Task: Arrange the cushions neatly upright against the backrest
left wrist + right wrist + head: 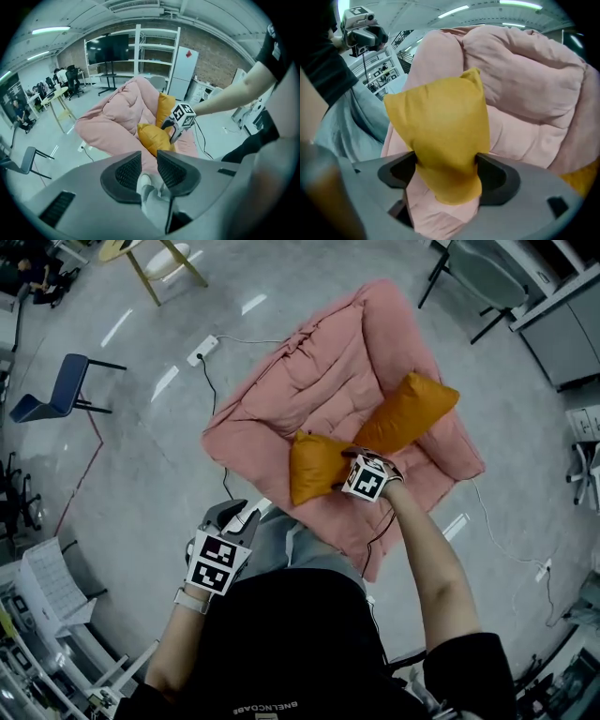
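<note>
A soft pink sofa [319, 381] sits on the floor with two orange cushions on it. The nearer cushion [314, 465] stands on the seat's front, and the other [408, 413] leans higher against the backrest. My right gripper [345, 468] is at the nearer cushion [440, 122]. Its jaws stand wide, and the cushion's lower corner fills the gap between them [446, 171]. My left gripper [220, 531] hangs low by my leg, away from the sofa. Its jaws [149, 168] are partly apart with nothing in them.
A power strip [202, 350] and its cable lie on the floor left of the sofa. A blue chair [56, 390] stands far left, a wooden-legged table [159, 263] at the top, and an office chair [478, 277] and grey cabinet [562, 324] at the top right.
</note>
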Demonstrator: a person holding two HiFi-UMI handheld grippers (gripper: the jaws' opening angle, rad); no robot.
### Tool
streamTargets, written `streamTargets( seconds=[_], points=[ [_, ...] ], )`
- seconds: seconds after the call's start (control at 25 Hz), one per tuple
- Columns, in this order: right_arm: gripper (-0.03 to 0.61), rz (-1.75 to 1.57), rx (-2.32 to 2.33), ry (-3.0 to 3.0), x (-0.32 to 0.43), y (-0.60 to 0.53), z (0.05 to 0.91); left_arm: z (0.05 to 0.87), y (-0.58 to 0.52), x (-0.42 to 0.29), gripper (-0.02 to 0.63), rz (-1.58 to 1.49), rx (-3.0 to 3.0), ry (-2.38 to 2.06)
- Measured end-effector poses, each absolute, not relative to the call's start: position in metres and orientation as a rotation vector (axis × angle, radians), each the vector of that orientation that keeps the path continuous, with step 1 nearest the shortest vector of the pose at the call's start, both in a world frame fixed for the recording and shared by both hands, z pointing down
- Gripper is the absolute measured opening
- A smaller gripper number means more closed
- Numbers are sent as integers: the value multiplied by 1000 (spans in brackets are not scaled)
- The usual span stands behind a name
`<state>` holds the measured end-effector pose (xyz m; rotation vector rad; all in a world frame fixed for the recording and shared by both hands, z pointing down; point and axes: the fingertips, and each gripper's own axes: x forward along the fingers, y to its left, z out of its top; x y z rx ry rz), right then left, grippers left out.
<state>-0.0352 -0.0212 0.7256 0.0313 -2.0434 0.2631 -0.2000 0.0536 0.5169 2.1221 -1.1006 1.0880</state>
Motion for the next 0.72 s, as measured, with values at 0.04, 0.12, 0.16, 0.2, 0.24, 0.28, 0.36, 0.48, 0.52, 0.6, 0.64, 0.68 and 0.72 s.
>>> streamTargets(
  seconds=[0.04,0.12,0.16,0.2,0.24,0.28,0.36,0.48,0.52,0.6,0.64,0.68,0.72],
  points=[
    [405,265,31,-2043,-36,-22,726,518,55,-201,112,1089,2116,-1106],
    [385,277,38,-2036,-38,-23,728,520,58,-203,112,1084,2101,-1118],
    [360,284,49,-2028,-39,-24,730,521,58,-204,112,1080,2095,-1123],
    [331,291,68,-2017,-39,-25,730,522,57,-205,112,1077,2092,-1126],
    [305,298,92,-2008,-39,-28,730,523,55,-206,112,1074,2089,-1129],
    [288,303,118,-2002,-39,-30,729,524,54,-208,112,1072,2088,-1132],
    [273,313,163,-2007,-37,-30,726,524,51,-210,112,1066,2089,-1137],
    [264,346,246,-2035,-29,-29,720,523,46,-210,112,1050,2096,-1141],
    [262,388,306,-2054,-26,-32,717,523,44,-210,112,1044,2100,-1140],
    [259,522,478,-2100,-18,-43,706,521,42,-208,112,1034,2109,-1138],
    [259,582,565,-2115,-15,-49,701,520,42,-207,112,1031,2113,-1136],
    [259,623,637,-2121,-12,-55,696,519,42,-207,112,1028,2116,-1134],
    [259,645,691,-2120,-10,-59,694,518,42,-207,112,1026,2119,-1131]
  ],
)
